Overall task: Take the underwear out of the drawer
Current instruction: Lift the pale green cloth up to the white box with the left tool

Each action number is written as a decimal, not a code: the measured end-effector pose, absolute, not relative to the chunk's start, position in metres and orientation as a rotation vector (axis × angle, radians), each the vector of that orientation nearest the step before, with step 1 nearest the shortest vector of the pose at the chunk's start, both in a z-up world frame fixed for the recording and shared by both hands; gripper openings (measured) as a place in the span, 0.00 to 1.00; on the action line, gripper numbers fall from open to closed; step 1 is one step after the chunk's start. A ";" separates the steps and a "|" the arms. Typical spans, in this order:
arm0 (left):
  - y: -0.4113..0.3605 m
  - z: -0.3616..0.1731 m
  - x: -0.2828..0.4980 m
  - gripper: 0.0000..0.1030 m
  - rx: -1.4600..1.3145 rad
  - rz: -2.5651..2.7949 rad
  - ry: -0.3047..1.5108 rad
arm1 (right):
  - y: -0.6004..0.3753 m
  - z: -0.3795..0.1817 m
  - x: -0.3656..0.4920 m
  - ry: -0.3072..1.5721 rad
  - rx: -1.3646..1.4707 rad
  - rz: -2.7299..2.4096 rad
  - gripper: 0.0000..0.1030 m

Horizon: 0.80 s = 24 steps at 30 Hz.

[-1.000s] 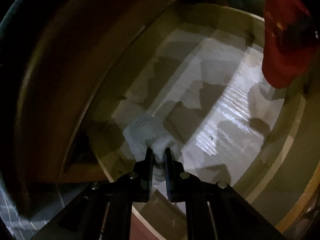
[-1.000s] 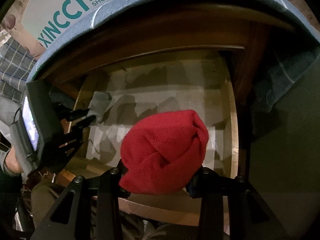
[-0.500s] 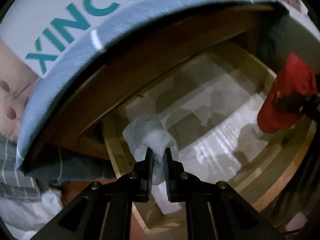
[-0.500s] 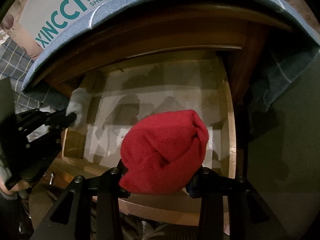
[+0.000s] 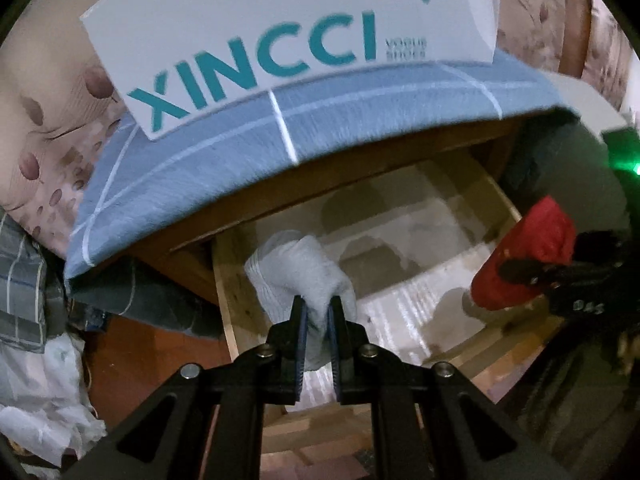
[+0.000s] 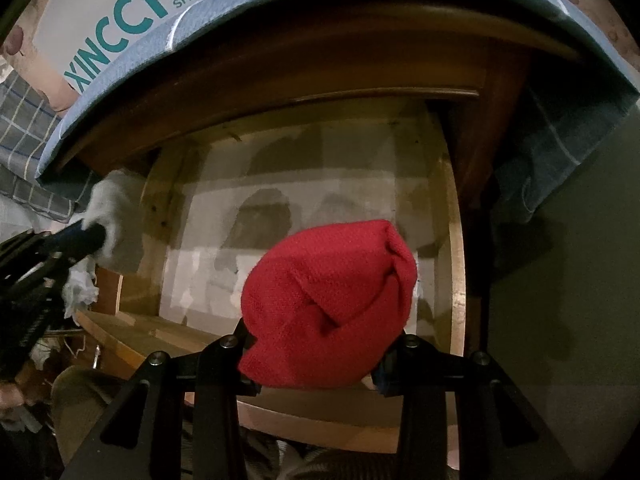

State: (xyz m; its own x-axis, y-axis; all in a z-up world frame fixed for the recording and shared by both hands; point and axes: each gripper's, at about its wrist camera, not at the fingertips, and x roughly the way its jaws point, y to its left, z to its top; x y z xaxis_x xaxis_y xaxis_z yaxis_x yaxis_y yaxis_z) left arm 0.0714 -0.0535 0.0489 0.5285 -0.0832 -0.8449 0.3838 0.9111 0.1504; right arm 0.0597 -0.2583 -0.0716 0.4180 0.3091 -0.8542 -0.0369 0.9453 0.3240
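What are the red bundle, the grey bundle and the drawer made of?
Red bundle: looks like knitted fabric, matte, with a fine ribbed weave and soft folds. Grey bundle: soft cloth, probably cotton knit, with a stitched band along one edge. Drawer: pale unfinished wood sides showing grain; its floor seems lined with shiny whitish paper or film.

The red bundle [image 6: 328, 304] is knitted cloth, soft and fuzzy. The white bundle [image 5: 304, 276] is ribbed cloth, a bit rough. The drawer [image 6: 454, 240] has pale bare wood walls, and a shiny white paper lines its floor. The cupboard front above it is darker, smooth, polished wood. The blue checked cover [image 5: 240, 152] is matt woven cloth. The white box [image 5: 256, 24] is smooth card.
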 end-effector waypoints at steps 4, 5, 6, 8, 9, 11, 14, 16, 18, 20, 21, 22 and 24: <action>-0.050 0.070 0.065 0.10 0.335 -0.284 0.946 | -0.258 -0.072 0.059 1.124 0.268 0.217 0.35; -0.048 0.076 0.064 0.10 0.325 -0.285 0.944 | -0.258 -0.072 0.059 1.125 0.265 0.217 0.35; -0.047 0.079 0.063 0.10 0.320 -0.283 0.942 | -0.257 -0.073 0.060 1.127 0.263 0.217 0.35; -0.043 0.089 0.059 0.10 0.305 -0.286 0.935 | -0.256 -0.073 0.060 1.127 0.259 0.217 0.35; -0.041 0.095 0.057 0.10 0.296 -0.286 0.929 | -0.256 -0.073 0.060 1.129 0.259 0.218 0.35; -0.040 0.103 0.055 0.10 0.290 -0.286 0.926 | -0.257 -0.073 0.061 1.129 0.261 0.218 0.35; -0.037 0.119 0.050 0.10 0.279 -0.296 0.910 | -0.258 -0.073 0.061 1.131 0.264 0.219 0.35; -0.035 0.131 0.046 0.10 0.272 -0.304 0.899 | -0.257 -0.073 0.060 1.131 0.264 0.221 0.35; -0.034 0.145 0.041 0.10 0.270 -0.311 0.888 | -0.257 -0.073 0.060 1.131 0.267 0.224 0.35; -0.033 0.155 0.038 0.10 0.255 -0.326 0.885 | -0.257 -0.073 0.060 1.131 0.269 0.225 0.35; -0.032 0.162 0.035 0.10 0.250 -0.334 0.878 | -0.257 -0.073 0.060 1.130 0.270 0.225 0.35; -0.031 0.170 0.032 0.10 0.249 -0.340 0.870 | -0.257 -0.073 0.060 1.129 0.271 0.227 0.35; -0.030 0.185 0.029 0.10 0.250 -0.347 0.853 | -0.258 -0.073 0.059 1.128 0.274 0.228 0.35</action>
